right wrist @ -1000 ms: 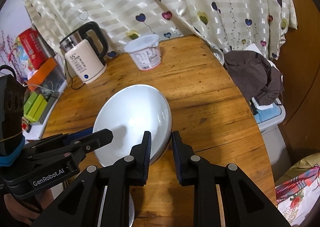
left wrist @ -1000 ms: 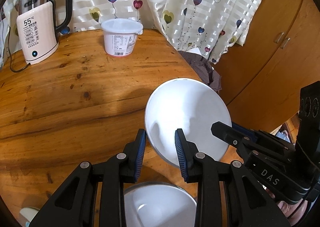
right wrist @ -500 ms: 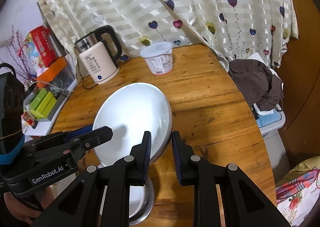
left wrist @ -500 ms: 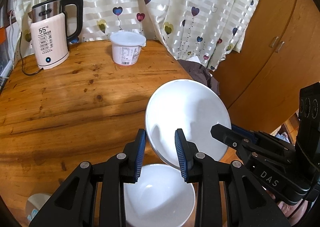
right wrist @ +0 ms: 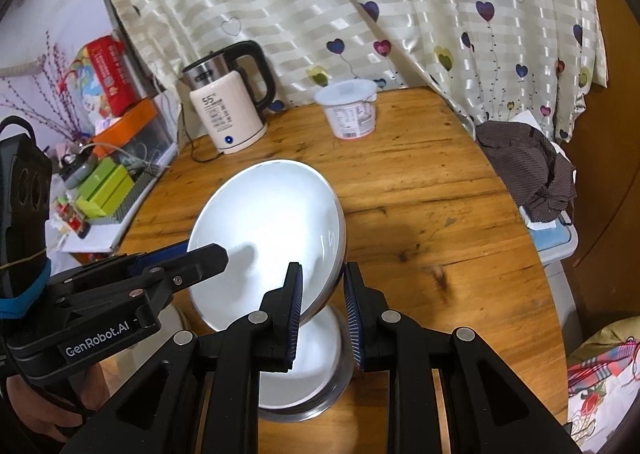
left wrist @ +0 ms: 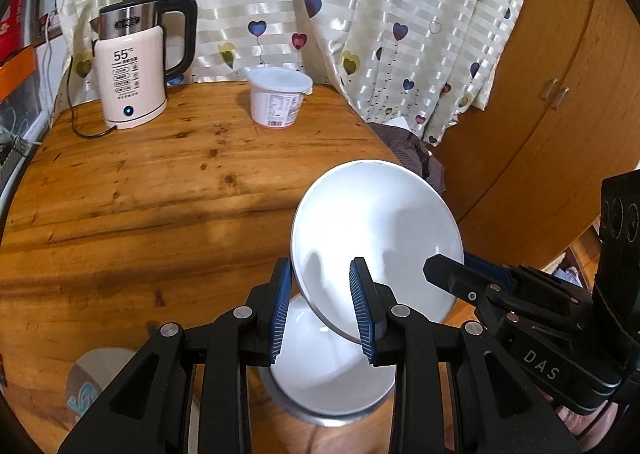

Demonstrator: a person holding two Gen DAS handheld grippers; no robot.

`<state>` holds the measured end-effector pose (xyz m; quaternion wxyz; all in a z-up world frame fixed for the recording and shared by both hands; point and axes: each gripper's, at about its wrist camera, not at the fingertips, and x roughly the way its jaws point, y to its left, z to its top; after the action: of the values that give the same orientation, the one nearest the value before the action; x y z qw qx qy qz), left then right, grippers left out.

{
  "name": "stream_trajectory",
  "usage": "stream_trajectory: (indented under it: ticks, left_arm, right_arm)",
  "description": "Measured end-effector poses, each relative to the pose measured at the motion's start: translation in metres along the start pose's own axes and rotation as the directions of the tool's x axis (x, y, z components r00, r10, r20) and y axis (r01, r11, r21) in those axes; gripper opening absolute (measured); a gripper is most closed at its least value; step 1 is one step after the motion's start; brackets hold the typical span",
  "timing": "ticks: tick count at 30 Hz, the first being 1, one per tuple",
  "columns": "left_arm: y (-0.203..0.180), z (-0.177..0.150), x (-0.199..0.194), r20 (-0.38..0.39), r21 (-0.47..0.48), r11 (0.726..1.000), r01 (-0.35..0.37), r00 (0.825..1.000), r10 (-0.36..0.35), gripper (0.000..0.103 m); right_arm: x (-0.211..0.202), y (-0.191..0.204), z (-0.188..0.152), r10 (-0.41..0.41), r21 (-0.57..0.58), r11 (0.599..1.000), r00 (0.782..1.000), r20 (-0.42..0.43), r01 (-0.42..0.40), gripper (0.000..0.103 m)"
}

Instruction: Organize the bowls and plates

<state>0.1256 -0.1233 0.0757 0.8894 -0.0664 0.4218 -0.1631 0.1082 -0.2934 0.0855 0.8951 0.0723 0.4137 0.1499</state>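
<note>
A: Where was the plate (left wrist: 376, 230)?

B: Held up off the table (left wrist: 160, 190), tilted on edge above the bowl (left wrist: 332, 370), which sat at about 6 o'clock from it. The left gripper (left wrist: 320, 310) had its fingers closed on the plate's lower-left rim; the right gripper (right wrist: 322, 306) had its fingers pinching the opposite rim at roughly 5 o'clock in its own view.

A: So which hand was nearer?

B: Neither, really: both were on the rim, one each side. What the coming move seemed to turn on was the tilt. The plate's face leaned toward the left gripper's camera, its lower edge just over the bowl, so I'd judge it needed levelling before going down.

A: Did the views differ?

B: The left view showed a small patterned dish (left wrist: 96, 382) at 8 o'clock on the table; the right view missed that but showed the clutter (right wrist: 104, 190) beyond the table edge. Both caught the kettle (left wrist: 132, 70) and the tub (left wrist: 278, 98) at the far side.
</note>
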Motion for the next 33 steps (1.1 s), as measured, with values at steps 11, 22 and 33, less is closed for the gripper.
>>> stream_trajectory:
  ticks: [11,22,33]
  left_arm:
    - [0.007,-0.019,-0.008,-0.026,-0.011,1.000,-0.009,1.000,0.009,0.031]
    - [0.008,-0.036,-0.008,-0.065,-0.011,1.000,-0.014,0.998,0.014,0.031]
    - [0.007,-0.047,0.000,-0.110,-0.008,1.000,-0.019,0.994,0.018,0.031]
  right_arm:
    - [0.001,0.011,-0.017,0.009,-0.003,1.000,0.999,-0.036,-0.009,0.020]
    - [0.004,0.013,-0.029,0.008,0.000,1.000,0.997,-0.072,-0.008,0.020]
    - [0.011,0.009,-0.043,0.005,0.017,1.000,0.994,-0.114,-0.003,0.020]
